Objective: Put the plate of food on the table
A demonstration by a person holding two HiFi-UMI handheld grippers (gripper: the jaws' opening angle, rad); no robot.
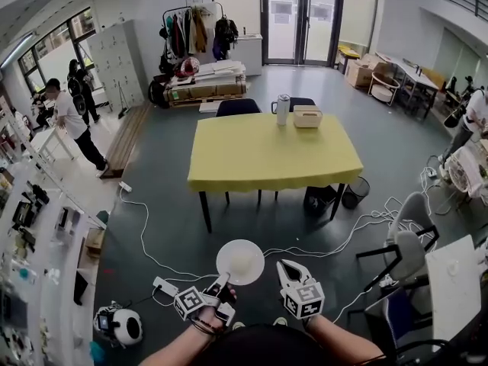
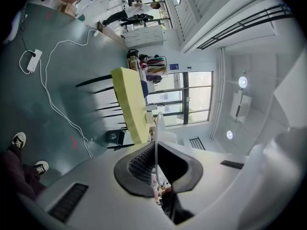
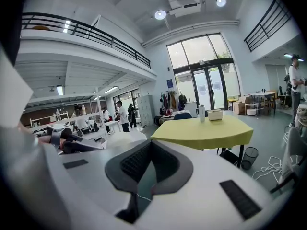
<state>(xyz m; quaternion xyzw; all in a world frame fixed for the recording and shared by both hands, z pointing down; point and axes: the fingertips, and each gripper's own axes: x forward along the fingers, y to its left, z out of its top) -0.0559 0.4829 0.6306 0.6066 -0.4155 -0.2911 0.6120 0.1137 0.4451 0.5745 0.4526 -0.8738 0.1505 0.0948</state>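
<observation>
the plate (image 1: 240, 261) is not yet on the yellow surface (image 1: 274, 158). it hangs over the floor well short of it, its rim pinched in the closed left gripper (image 1: 223, 282). the right gripper (image 1: 294, 270) is parted and empty. a flask (image 1: 283, 109) and box (image 1: 307, 116) stand at the surface's far edge. cables (image 1: 152, 242) cross the floor between.

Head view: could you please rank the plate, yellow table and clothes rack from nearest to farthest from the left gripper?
1. The plate, gripped at its rim by the left gripper.
2. The yellow table, ahead, mid-room.
3. The clothes rack, far wall.
</observation>
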